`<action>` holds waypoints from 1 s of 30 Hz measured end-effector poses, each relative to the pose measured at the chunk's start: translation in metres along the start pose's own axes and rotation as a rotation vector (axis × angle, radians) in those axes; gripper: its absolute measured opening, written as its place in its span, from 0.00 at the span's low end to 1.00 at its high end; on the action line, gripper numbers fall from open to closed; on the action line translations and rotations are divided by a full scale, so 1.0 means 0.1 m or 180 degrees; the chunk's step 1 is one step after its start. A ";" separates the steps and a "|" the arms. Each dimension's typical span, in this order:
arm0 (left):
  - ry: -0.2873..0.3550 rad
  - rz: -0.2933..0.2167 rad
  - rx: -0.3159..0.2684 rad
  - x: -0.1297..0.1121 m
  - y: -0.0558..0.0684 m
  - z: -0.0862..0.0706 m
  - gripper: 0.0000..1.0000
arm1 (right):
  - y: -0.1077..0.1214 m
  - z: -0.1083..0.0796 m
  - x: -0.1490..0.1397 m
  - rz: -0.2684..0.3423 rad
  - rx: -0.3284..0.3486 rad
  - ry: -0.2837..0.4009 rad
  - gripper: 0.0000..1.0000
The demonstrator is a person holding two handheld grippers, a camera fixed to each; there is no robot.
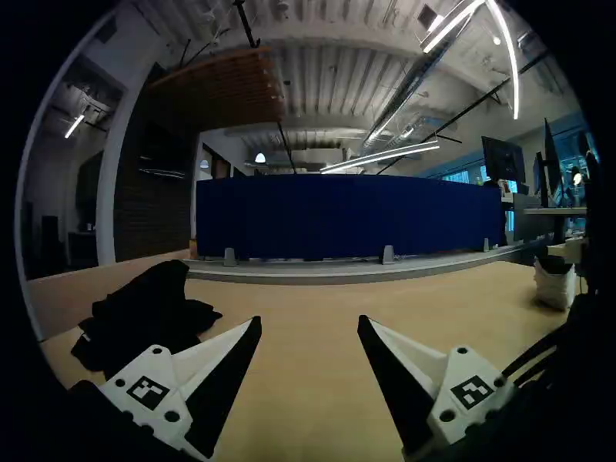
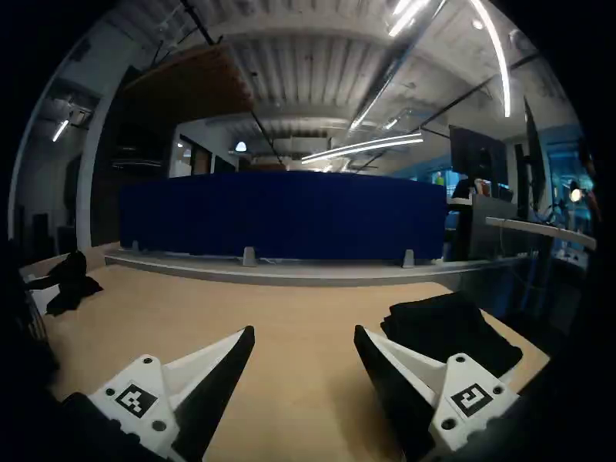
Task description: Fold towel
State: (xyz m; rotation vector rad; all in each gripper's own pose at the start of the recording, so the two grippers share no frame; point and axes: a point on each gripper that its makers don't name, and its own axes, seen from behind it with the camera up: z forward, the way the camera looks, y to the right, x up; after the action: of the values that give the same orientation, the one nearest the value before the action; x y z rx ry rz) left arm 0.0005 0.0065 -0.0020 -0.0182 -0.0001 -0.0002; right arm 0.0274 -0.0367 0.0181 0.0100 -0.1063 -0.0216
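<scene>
Black crumpled towel (image 1: pixel 146 319) left on table (image 1: pixel 323 300), folded stack (image 2: pixel 450 327) right; we hold left claw (image 1: pixel 309 327), right claw (image 2: pixel 304 335) wide, empty.

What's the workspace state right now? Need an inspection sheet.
Surface: wooden table, bare ahead of both grippers.
Job's things: crumpled black towel on the left; folded black towel near the right edge.
Clutter: white bundle at the far right of the table.
Grippers: left gripper open, right gripper open, both holding nothing.
Cables: dark cables beside the left gripper.
Surroundings: blue partition, monitors.
</scene>
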 end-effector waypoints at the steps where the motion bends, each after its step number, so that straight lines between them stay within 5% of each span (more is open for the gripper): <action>1: 0.0000 0.0000 0.0000 0.00 0.00 0.00 0.92 | 0.01 0.01 -0.01 0.0009 -0.0005 0.0001 1.00; 30: 0.0001 0.0000 0.0000 0.00 0.00 0.00 0.93 | 0.14 0.13 -0.28 0.0100 -0.0113 0.0051 1.00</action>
State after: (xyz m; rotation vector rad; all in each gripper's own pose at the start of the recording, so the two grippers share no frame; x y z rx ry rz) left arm 0.0007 0.0066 -0.0022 -0.0182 0.0001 -0.0003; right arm -0.0020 -0.0220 0.0279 -0.0270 -0.0901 0.0079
